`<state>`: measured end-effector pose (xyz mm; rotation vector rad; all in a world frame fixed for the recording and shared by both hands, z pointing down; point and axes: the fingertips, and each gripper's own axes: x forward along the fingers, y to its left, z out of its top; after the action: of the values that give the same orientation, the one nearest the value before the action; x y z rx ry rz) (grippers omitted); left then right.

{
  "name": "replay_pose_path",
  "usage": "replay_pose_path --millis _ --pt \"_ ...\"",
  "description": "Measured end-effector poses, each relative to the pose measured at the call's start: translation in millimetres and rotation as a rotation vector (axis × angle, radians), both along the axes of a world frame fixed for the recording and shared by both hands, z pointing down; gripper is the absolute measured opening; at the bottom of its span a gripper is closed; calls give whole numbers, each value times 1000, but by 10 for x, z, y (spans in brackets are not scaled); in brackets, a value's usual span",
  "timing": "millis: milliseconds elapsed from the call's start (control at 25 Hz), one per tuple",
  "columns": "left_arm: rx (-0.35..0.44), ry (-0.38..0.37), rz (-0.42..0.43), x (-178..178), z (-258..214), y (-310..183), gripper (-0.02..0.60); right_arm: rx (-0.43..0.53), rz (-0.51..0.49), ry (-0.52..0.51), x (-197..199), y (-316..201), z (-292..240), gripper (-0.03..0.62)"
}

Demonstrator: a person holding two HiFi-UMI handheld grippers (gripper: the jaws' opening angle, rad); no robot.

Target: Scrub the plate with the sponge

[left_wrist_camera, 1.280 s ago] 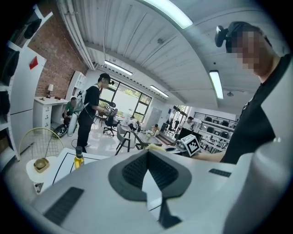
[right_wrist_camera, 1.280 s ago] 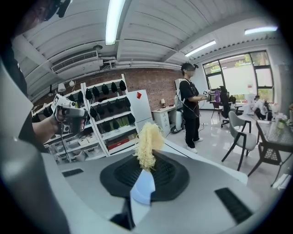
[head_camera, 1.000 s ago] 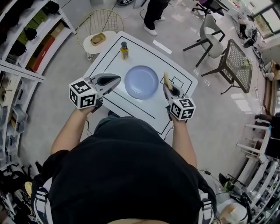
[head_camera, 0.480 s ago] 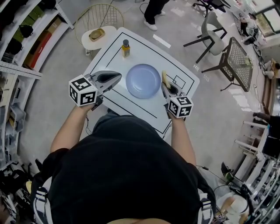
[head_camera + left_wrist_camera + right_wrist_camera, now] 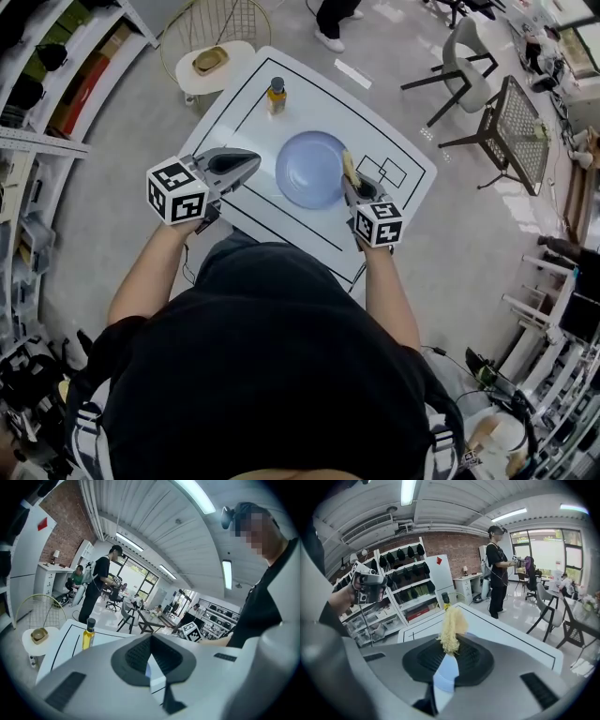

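Left gripper (image 5: 251,162), jaws pressed together on nothing, is hovering left of the round pale-blue plate (image 5: 312,169), mid white table (image 5: 319,108). Right gripper (image 5: 351,184) is pinching the frayed yellow sponge (image 5: 348,166) at the plate's right rim, possibly touching it. Risk: the unbraced plate sliding under scrubbing. Only the right gripper view is showing the shallow grip.

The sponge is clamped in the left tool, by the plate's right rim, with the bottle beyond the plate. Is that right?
No. The right gripper view shows the sponge clamped in the right tool; the left tool holds nothing. It is by the plate's right rim, with the bottle beyond the plate.
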<state>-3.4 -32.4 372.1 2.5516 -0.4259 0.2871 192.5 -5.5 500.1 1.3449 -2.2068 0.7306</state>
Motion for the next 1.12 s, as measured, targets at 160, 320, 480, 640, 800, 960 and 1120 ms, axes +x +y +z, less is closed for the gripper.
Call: replay_pose_path --millis 160,320,480,640,800,960,1120 --pt "-32 -4 11 -9 116 -34 6 -36 -13 13 -76 -59 167 44" --pt "-48 -12 7 -38 183 -111 6 -64 -38 33 -154 -114 358 44" --pt "-67 -12 -3 -61 291 -187 6 -101 -74 61 -224 -127 585 44" --pt "-90 -12 -9 -61 417 -262 6 -132 -93 73 -253 -157 752 44" --pt "-106 -11 -14 -87 507 -360 6 -154 -131 96 -338 -206 890 44" --pt "-123 -10 -21 -125 575 -424 6 -168 -177 134 -441 -239 1007 44" --pt "-138 -15 -22 -157 660 -464 6 -174 -241 192 -541 -253 1134 44"
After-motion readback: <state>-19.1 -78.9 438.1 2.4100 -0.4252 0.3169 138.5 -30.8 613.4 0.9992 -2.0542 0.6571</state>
